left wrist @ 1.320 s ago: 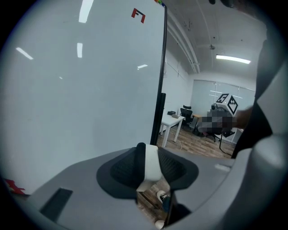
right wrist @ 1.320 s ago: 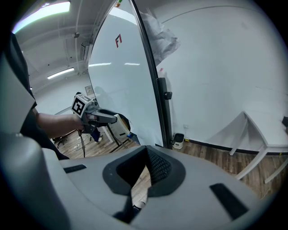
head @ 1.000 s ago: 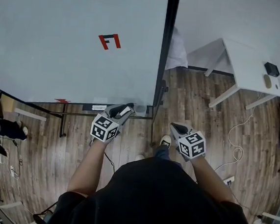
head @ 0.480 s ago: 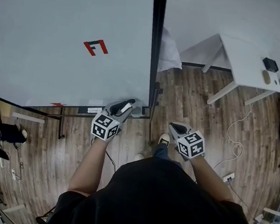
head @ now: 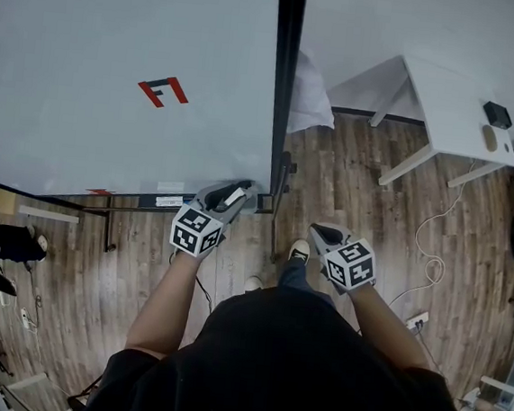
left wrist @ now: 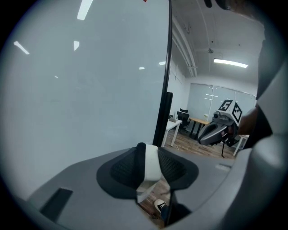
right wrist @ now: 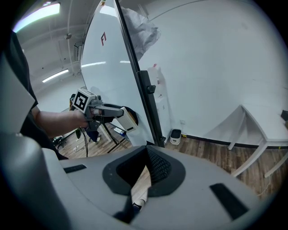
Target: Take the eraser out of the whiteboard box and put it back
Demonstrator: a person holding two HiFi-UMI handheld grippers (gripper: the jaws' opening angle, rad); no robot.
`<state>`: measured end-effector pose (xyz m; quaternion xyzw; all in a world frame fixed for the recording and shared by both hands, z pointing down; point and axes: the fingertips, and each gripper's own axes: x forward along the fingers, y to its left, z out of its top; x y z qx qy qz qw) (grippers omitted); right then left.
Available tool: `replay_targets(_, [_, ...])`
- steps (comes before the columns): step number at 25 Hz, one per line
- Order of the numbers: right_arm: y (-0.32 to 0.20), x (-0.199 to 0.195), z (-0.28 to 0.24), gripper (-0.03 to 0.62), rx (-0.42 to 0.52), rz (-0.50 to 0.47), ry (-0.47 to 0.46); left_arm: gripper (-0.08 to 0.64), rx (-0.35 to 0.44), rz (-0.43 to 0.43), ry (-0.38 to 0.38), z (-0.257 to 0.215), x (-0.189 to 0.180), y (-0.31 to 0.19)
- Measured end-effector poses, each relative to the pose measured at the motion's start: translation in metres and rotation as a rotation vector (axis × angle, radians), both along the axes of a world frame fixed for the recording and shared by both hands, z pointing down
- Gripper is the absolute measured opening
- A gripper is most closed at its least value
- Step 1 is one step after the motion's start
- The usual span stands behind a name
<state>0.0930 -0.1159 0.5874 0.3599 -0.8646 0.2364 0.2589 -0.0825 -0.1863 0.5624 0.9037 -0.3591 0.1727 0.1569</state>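
1. Head view: my left claw (head: 237, 193) sits at the lower right corner of the whiteboard (head: 115, 78), low against its bottom rail. The eraser (head: 232, 197) shows as a pale strip at the claw's tip.
2. Left gripper view: both pads are clamped on the eraser, dark face to one side and white body to the other. The grip is firm and square, with no slip showing.
3. Change over the last second: the left claw has drifted sideways along the board's bottom edge towards that corner, and a touch lower. The jaw width is unchanged, so the eraser has ridden along with it.
4. The whiteboard box (head: 256, 196) should be the small holder at the corner, just beside the claw's tip. It is mostly hidden behind my own claw, so I cannot say whether the eraser touches it yet.
5. Right gripper view: my right claw (right wrist: 146, 155) holds nothing. Its pad tips appear to meet, with only floor (right wrist: 211, 155) visible through the gap behind them. It hangs well apart from the board and takes no part in the work.
6. Reading: the eraser is out of the box and on the return leg. What remains is to line it up over the holder, seat it, then let go.
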Motion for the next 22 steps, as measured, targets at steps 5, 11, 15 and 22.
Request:
replay_targets(5, [-0.002,-0.001,0.006,-0.006,-0.015,-0.001,0.007,0.158,-0.018,0.007,0.003,0.012,0.003,-0.002])
replay_targets(11, [-0.008,0.004,0.008,-0.006,-0.018,0.012,0.015,0.156,-0.033,0.028,-0.018,0.027,0.008,-0.004])
replay_targets(15, [-0.012,0.007,0.009,-0.006,-0.022,0.022,0.018,0.158,-0.041,0.035,-0.031,0.036,0.009,-0.006])
replay_targets(22, [-0.014,0.008,0.012,-0.006,-0.028,0.029,0.019,0.158,-0.056,0.049,-0.056,0.051,0.012,-0.008])
